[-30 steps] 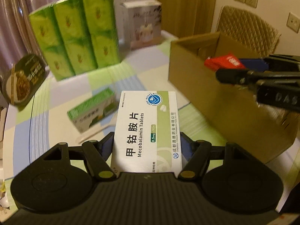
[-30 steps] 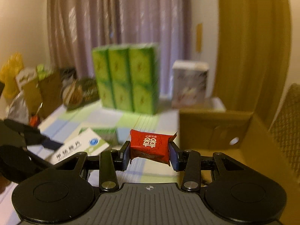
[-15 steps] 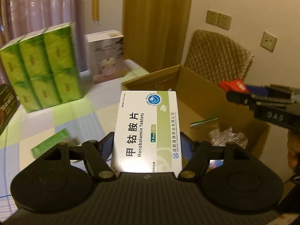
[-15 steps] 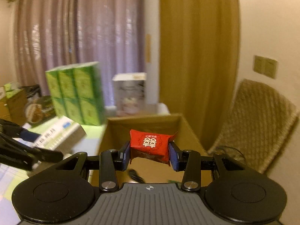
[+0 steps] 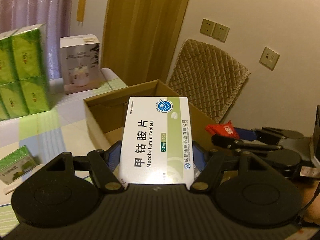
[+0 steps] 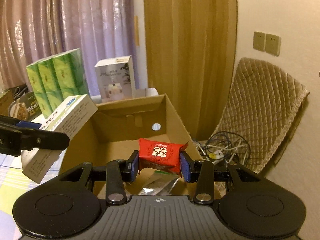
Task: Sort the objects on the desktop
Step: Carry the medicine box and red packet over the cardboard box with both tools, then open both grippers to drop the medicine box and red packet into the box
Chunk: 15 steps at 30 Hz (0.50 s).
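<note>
My left gripper [image 5: 158, 156] is shut on a white and green box of Mecobalamin tablets [image 5: 158, 138], held over the near wall of an open cardboard box [image 5: 120, 104]. In the right wrist view the tablet box [image 6: 60, 128] hangs at the carton's left wall. My right gripper [image 6: 160, 165] is shut on a red candy packet [image 6: 160, 155] above the inside of the cardboard box [image 6: 174, 120]. The red packet [image 5: 222, 129] and the right gripper also show at the right of the left wrist view. Clear plastic bags [image 6: 160, 184] lie on the carton's floor.
A stack of green tissue packs [image 5: 22, 72], a white appliance carton [image 5: 80, 64] and a small green box [image 5: 16, 164] stand on the chequered tablecloth. A quilted chair [image 6: 260, 110] and tangled cables [image 6: 222, 150] are beyond the cardboard box. A round food bowl [image 6: 22, 108] sits far left.
Both grippers have swung to the right, from over the tablecloth to over the open cardboard box. Each still holds its item with the same grip.
</note>
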Each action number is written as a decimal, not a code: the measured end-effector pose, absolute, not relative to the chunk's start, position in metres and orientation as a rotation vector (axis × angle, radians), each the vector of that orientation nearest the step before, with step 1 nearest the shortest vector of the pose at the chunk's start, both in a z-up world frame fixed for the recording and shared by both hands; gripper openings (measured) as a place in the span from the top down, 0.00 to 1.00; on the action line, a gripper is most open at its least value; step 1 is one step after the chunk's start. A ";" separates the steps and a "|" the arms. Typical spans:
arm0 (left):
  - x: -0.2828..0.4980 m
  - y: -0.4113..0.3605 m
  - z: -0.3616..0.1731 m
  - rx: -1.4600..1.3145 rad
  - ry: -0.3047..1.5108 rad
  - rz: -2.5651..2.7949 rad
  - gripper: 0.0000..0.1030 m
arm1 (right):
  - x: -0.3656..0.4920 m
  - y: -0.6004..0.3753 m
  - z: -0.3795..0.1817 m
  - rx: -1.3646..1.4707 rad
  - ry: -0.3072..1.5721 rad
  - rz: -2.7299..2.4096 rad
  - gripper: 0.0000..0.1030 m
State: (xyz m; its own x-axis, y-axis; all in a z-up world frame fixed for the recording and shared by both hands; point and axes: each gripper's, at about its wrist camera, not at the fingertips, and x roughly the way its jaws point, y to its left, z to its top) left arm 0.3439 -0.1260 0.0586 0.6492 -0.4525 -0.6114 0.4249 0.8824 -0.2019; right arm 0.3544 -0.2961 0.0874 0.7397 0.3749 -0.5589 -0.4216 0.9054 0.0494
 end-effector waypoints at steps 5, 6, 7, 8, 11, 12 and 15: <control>0.348 -0.131 0.059 -0.085 0.677 -0.510 0.19 | 0.356 -0.297 0.086 -0.085 0.601 0.437 0.62; 0.348 -0.130 0.059 -0.082 0.673 -0.507 0.19 | 0.356 -0.297 0.085 -0.090 0.601 0.440 0.62; 0.347 -0.130 0.059 -0.074 0.671 -0.504 0.19 | 0.356 -0.296 0.085 -0.094 0.601 0.443 0.62; 0.347 -0.129 0.059 -0.067 0.671 -0.500 0.19 | 0.356 -0.296 0.084 -0.099 0.602 0.446 0.62; 0.345 -0.122 0.059 -0.047 0.674 -0.479 0.19 | 0.356 -0.294 0.082 -0.105 0.605 0.459 0.62; 0.344 -0.120 0.059 -0.036 0.674 -0.469 0.19 | 0.356 -0.294 0.082 -0.105 0.605 0.463 0.62; 0.342 -0.111 0.057 -0.008 0.679 -0.437 0.19 | 0.357 -0.290 0.081 -0.106 0.603 0.480 0.62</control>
